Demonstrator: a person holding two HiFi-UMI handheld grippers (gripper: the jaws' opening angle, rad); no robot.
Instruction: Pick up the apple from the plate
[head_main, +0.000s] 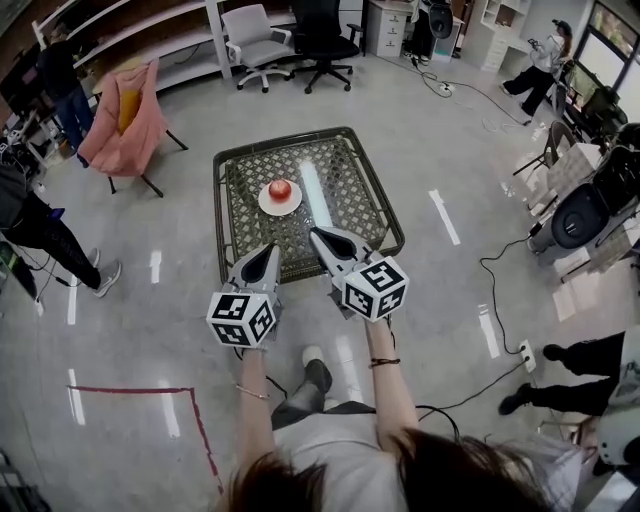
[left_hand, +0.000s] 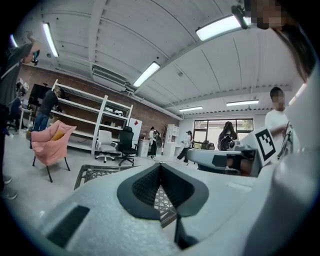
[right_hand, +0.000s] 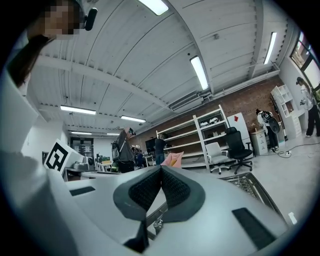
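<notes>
A red apple (head_main: 280, 189) lies on a small white plate (head_main: 267, 205) in the middle of a low table with a dark lattice top (head_main: 345, 170). Both grippers hover over the table's near edge, pointing level toward the plate and short of it. My left gripper (head_main: 272, 247) is shut and holds nothing; its tips meet in the left gripper view (left_hand: 160, 165). Just right of it, my right gripper (head_main: 313, 232) is also shut and empty, its tips touching in the right gripper view (right_hand: 161, 167). Neither gripper view shows the apple or the plate.
A pink-draped chair (head_main: 125, 120) stands left of the table, and two office chairs (head_main: 255, 40) stand behind it by the shelves. People stand at the left and right edges. Cables (head_main: 495, 300) run over the floor at the right, and red tape (head_main: 140, 390) marks it at the near left.
</notes>
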